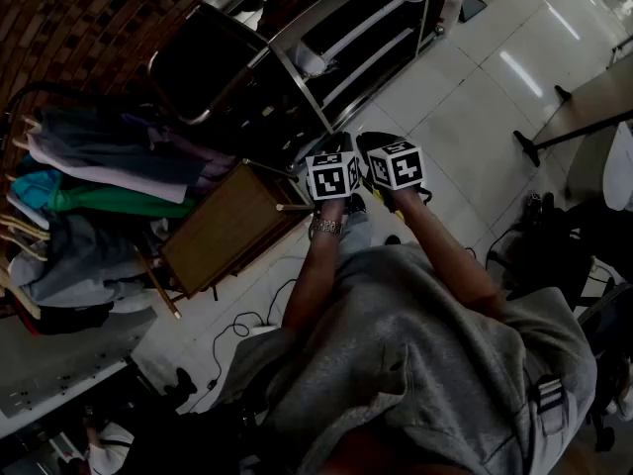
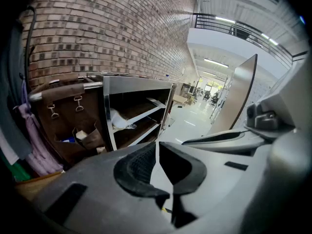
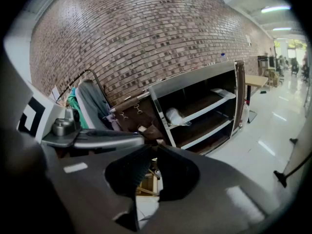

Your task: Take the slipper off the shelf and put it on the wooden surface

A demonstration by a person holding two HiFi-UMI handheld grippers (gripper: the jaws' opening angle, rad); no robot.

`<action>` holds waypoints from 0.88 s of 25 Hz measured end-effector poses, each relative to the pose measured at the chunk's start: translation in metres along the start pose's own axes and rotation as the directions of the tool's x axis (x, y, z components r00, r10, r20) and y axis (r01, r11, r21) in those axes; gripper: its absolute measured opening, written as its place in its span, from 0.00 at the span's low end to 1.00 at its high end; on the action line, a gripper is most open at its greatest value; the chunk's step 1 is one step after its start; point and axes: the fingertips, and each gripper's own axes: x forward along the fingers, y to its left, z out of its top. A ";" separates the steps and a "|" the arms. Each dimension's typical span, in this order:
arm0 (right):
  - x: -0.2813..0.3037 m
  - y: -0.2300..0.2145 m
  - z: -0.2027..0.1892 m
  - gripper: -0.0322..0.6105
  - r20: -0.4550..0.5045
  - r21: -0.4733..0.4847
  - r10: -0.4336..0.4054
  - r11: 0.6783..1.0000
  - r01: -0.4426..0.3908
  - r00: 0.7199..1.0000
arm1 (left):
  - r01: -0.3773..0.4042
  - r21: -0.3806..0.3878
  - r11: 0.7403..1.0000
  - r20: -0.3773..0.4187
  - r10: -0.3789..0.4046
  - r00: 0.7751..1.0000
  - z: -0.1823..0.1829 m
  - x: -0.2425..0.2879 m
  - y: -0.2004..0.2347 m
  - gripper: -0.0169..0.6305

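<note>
Our left gripper (image 2: pixel 157 149) had its jaws pressed together with nothing in them, and so did our right gripper (image 3: pixel 152 154). Both hung side by side in the air, well away from the shelf (image 3: pixel 195 83). The pale thing on the middle board, which we took for the slipper (image 2: pixel 118 119), lay untouched. We thought closed jaws would only bump it and push it deeper, so they had to open first. The metal frame and the board above left a low gap, and a gripper could knock on them. The wooden surface (image 1: pixel 226 226) sat near the shelf's end. The clothes (image 1: pixel 99 176) just beside it could snag. Wires (image 1: pixel 242 323) lay by our feet. The shiny floor (image 1: pixel 475 87) on the right gave us wide room.
</note>
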 end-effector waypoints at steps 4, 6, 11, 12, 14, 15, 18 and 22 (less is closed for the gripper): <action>0.041 -0.002 0.051 0.11 0.029 0.022 -0.013 1.000 0.013 0.999 | 0.008 -0.024 1.000 -0.001 -0.008 1.000 0.038 0.028 0.042 0.06; 0.055 -0.010 0.069 0.11 0.048 0.052 -0.029 0.998 0.027 0.998 | 0.017 -0.020 1.000 -0.008 -0.018 1.000 0.053 0.041 0.054 0.06; 0.085 -0.037 0.072 0.11 -0.006 0.083 -0.063 0.995 0.064 0.998 | 0.002 -0.050 0.999 -0.059 -0.005 0.998 0.055 0.070 0.077 0.06; 0.095 -0.043 0.069 0.11 -0.023 0.089 -0.061 0.994 0.063 0.998 | -0.008 -0.060 0.998 -0.068 0.004 0.998 0.054 0.074 0.083 0.06; 0.118 -0.053 0.067 0.11 -0.035 0.106 -0.045 0.993 0.048 0.998 | -0.025 -0.080 0.996 -0.081 0.018 0.997 0.052 0.080 0.095 0.06; 0.130 -0.058 0.067 0.12 -0.034 0.113 -0.035 0.993 0.038 0.999 | -0.031 -0.087 0.996 -0.089 0.023 0.996 0.050 0.082 0.099 0.06; 0.177 -0.074 0.067 0.21 -0.031 0.140 -0.005 0.990 0.009 1.000 | -0.059 -0.070 0.996 -0.105 0.052 0.993 0.045 0.081 0.114 0.06; 0.265 -0.096 0.057 0.40 -0.074 0.335 0.050 0.942 -0.022 0.996 | -0.123 -0.126 0.984 -0.120 0.108 0.987 0.033 0.073 0.145 0.06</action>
